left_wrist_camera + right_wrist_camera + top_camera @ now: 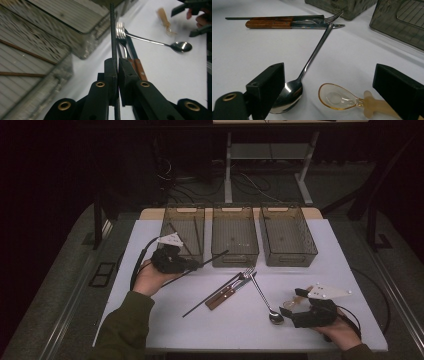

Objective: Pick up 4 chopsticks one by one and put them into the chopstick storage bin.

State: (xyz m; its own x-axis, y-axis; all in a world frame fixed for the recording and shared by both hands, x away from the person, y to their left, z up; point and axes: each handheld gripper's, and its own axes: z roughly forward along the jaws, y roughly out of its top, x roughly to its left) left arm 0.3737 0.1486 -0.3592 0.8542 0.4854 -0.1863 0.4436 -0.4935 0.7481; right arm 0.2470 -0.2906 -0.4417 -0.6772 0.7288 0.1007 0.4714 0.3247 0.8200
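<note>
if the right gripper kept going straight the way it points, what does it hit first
Most likely the amber spoon and the metal spoon, both lying just ahead between the right gripper's open jaws; which comes first is hard to judge.

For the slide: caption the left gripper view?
Left gripper clamps a black chopstick beside the bins.

In the left gripper view the black chopstick (113,30) runs off both the top and bottom edges. The amber plastic spoon (342,98) has its handle cut off at the right gripper view's bottom edge. The bins (45,37) are blurred close up.
</note>
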